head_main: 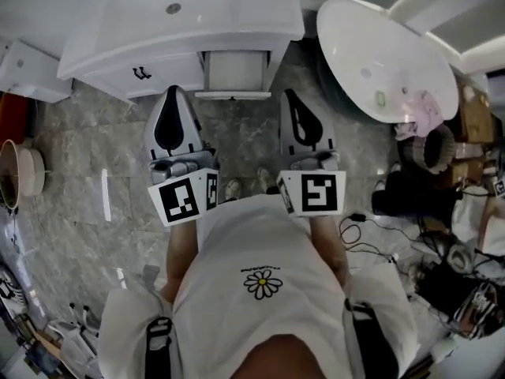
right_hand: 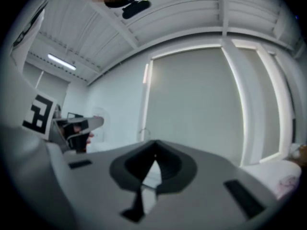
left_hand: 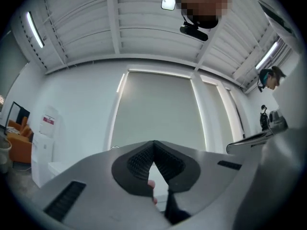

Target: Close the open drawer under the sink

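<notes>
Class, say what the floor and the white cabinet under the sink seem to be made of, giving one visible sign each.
Floor: probably polished stone or stone-look tile; grey veining and a bright reflected streak. Cabinet: likely painted or lacquered board; smooth, even white, no grain visible.

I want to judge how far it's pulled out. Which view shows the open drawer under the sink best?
The head view: the drawer juts from the front of the white vanity, seen from above. The left gripper view and right gripper view face a pale wall and ceiling, so neither shows the drawer.
</notes>
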A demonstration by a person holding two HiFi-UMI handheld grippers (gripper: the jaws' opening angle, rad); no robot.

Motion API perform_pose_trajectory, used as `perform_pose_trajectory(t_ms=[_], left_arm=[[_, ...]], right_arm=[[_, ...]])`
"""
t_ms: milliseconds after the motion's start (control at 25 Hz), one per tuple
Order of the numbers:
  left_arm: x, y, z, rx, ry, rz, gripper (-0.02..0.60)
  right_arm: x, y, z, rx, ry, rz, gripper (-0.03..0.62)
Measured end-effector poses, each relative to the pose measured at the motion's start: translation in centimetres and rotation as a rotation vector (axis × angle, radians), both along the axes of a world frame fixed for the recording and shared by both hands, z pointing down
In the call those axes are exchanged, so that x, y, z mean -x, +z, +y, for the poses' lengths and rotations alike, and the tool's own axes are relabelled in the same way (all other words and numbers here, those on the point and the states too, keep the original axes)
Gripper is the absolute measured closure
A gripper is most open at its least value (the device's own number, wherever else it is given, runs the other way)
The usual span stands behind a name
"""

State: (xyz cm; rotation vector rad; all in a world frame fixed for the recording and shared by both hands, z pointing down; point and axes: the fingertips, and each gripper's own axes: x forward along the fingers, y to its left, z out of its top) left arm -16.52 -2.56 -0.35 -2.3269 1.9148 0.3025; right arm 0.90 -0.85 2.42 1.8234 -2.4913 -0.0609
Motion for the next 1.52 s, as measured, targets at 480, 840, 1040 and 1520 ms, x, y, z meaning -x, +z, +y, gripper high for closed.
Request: perform_pose_trajectory(t_ms=[480,840,1040,1520], left_arm=[[-1.9,0.7,0.5,0.034,0.086,0.034,0.561],[-3.9,9.1,0.1,0.112,0.079,-0.057,0.561],[-3.5,19.1,-3.7,0.156,0.066,-0.08,0.561],[-3.1,41.5,-6.8,0.332,-0.019,-0.029,0.561]], right_arm=[[-2.6,0.3,3.7,0.002,0.131,0.005,0.565],[-3.6,7.5,2.0,0.064,0.101,-0.048,0.565],[-2.6,17.8,-2.6,0.116,0.085,-0.056,0.565],[0.0,36.4,-5.8,0.167,0.051,-0.118,0.565]])
